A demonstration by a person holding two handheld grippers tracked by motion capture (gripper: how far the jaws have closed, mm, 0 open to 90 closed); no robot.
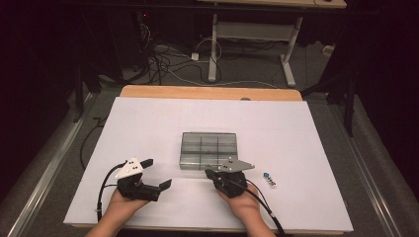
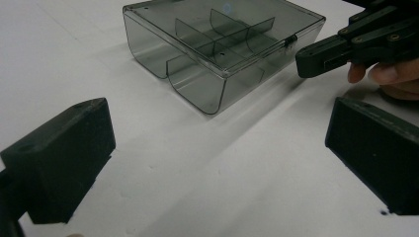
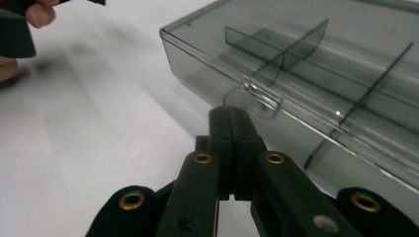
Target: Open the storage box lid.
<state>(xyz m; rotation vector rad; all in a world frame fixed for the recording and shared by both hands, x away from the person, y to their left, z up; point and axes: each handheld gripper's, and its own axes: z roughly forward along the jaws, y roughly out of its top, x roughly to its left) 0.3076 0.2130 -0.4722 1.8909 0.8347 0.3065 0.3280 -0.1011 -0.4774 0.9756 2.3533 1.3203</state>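
1. Nearest the person, the left gripper (image 1: pixel 157 174) rests low on the white table (image 1: pixel 148 123), fingers spread wide with nothing between them, likely parked out of the way.
2. Just ahead, the right gripper (image 3: pixel 230 114) has its fingers pressed flat together, holding nothing. Its narrow tip sits right at the small latch tab (image 3: pixel 260 96), probably so it can nudge or lift the catch.
3. The smoky clear compartment box (image 1: pixel 208 149) lies mid-table with its lid down, dividers visible through the plastic, front edge facing the person so the latch is reachable.
4. Right of that hand, a small blue-and-white object (image 1: pixel 269 178) lies apart, too small to identify.
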